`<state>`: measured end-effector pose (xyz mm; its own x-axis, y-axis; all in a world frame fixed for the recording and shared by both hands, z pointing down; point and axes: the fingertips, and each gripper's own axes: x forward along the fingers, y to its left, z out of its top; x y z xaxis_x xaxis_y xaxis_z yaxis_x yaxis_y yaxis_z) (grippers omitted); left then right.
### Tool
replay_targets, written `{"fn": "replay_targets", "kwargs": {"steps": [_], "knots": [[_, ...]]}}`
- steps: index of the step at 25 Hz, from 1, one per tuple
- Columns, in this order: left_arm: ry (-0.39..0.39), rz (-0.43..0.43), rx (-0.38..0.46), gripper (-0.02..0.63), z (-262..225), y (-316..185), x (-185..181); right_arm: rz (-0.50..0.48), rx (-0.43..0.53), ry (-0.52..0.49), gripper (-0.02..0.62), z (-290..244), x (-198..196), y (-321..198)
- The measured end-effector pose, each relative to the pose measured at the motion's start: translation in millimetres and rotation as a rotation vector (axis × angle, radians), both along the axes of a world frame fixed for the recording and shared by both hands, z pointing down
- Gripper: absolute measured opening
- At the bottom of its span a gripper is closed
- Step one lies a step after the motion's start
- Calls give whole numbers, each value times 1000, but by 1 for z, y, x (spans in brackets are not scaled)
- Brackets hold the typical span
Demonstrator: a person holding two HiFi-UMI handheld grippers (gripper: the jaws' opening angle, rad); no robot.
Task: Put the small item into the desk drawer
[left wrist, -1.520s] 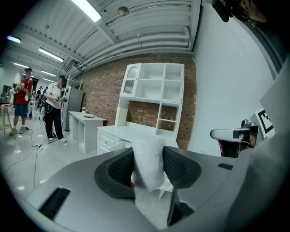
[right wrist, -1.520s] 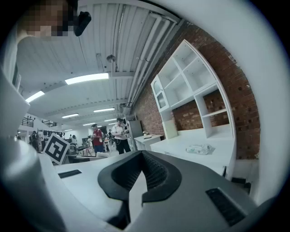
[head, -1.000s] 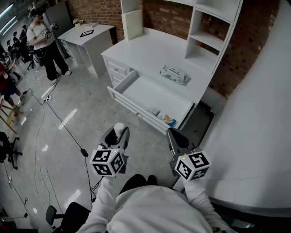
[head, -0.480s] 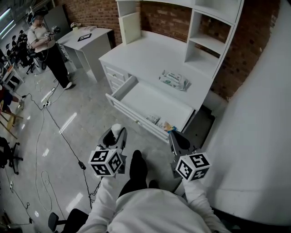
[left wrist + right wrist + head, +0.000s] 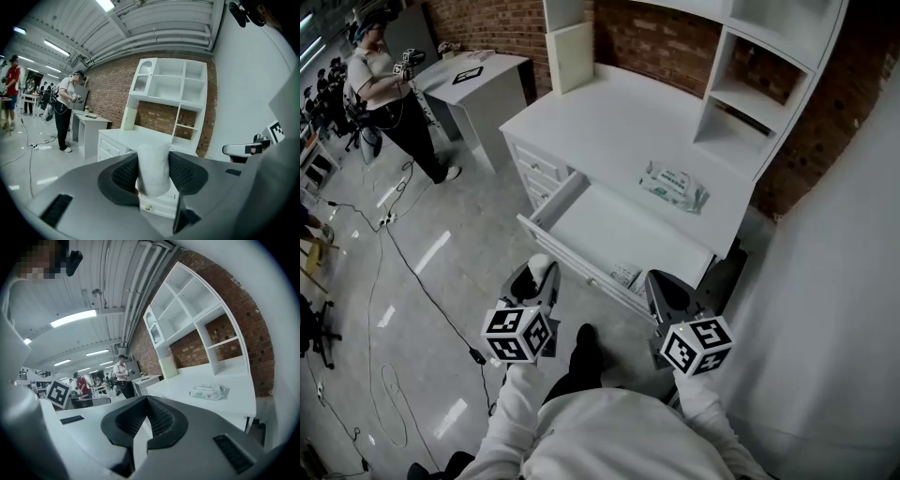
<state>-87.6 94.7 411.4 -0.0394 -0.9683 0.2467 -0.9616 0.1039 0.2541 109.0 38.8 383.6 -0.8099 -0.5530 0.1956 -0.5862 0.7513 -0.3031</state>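
Left gripper (image 5: 541,279) clamps a small white item (image 5: 153,168), right gripper (image 5: 666,287) clenched empty, before open drawer (image 5: 609,223).

A wipes pack (image 5: 673,186) lies near the white shelves (image 5: 748,91) — a person (image 5: 386,89) stands beside a small table (image 5: 483,73).

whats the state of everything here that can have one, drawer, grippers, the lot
wide white desk drawer: pulled open, small packets in its near right corner
left gripper: shut on the white cylindrical small item
right gripper: shut, nothing between the jaws
white-and-green wipes pack: lying flat on the white desktop
small side drawers: closed
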Motion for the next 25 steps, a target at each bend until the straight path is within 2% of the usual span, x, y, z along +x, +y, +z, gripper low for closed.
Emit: {"fn": "replay_targets", "kwargs": {"steps": [14, 21, 25], "knots": [[15, 62, -14, 192, 8, -107, -92, 37, -27, 15, 28, -1, -105, -101], [19, 98, -17, 192, 14, -142, -121, 53, -11, 12, 28, -7, -139, -128], [29, 109, -24, 192, 21, -152, -130, 89, -8, 24, 28, -4, -147, -137]]}}
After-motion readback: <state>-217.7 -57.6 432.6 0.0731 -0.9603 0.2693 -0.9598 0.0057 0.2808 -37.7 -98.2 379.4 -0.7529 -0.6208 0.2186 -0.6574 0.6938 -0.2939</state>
